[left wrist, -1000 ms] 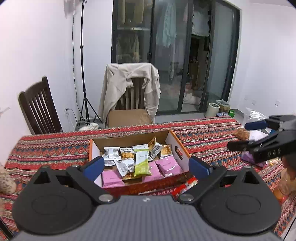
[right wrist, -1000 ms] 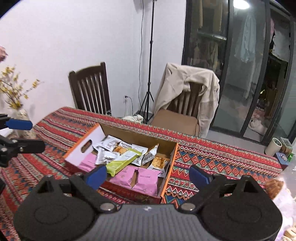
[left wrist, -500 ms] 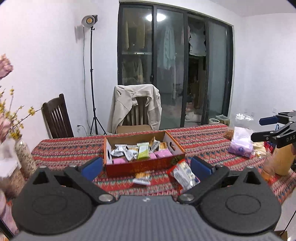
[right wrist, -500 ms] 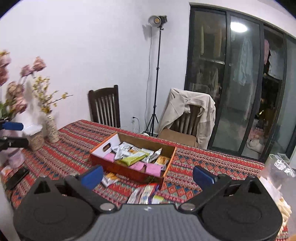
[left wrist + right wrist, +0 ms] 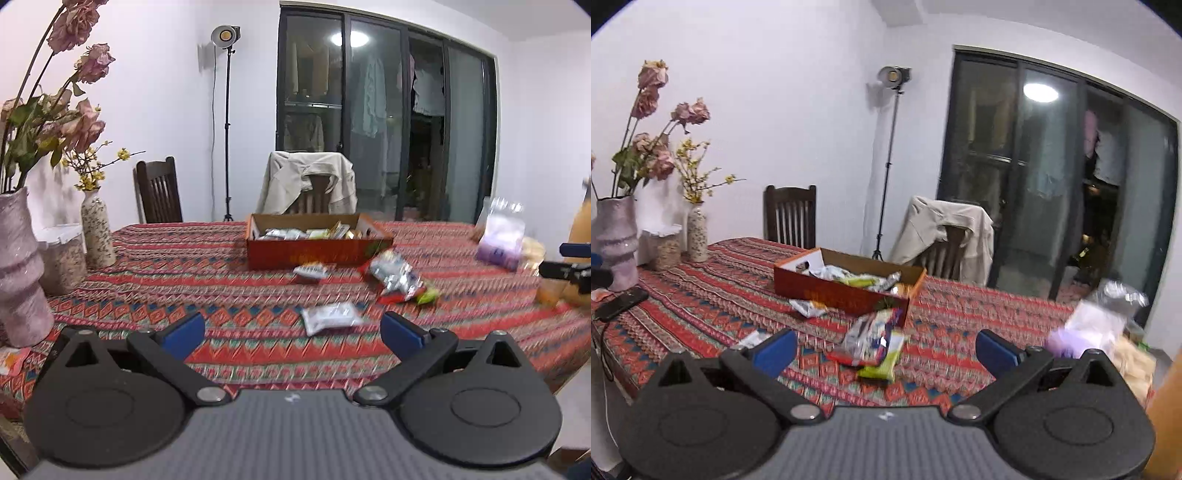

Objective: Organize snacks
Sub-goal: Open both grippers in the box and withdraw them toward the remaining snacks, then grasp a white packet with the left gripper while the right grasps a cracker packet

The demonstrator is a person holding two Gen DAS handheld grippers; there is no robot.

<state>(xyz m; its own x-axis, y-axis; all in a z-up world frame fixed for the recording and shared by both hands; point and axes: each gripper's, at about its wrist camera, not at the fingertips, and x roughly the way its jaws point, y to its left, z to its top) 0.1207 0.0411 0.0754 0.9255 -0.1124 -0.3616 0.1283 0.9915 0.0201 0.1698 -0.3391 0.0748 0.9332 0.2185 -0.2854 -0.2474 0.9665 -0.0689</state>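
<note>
An orange cardboard box [image 5: 317, 251] [image 5: 842, 293] holding several snack packets stands mid-table on the patterned cloth. Loose packets lie in front of it: a white one [image 5: 330, 316], a small one by the box [image 5: 311, 270] [image 5: 809, 307], and a red, silver and green heap [image 5: 399, 282] [image 5: 873, 343]. My left gripper [image 5: 293, 334] hovers open and empty over the table's near edge, well short of the packets. My right gripper [image 5: 885, 349] is open and empty too, with the heap showing between its fingers farther off. Its tip [image 5: 565, 266] pokes in at the right of the left wrist view.
Two flower vases [image 5: 20, 266] [image 5: 96, 229] and a lidded jar [image 5: 62, 254] stand at the table's left, with a phone [image 5: 622, 302] near that edge. Clear bags of snacks [image 5: 502, 236] [image 5: 1100, 325] sit at the right. Two chairs and a light stand are behind the table.
Both grippers have drawn back from right over the box to the table's near side and dropped lower. The box now looks small and far, and loose packets have come into view.
</note>
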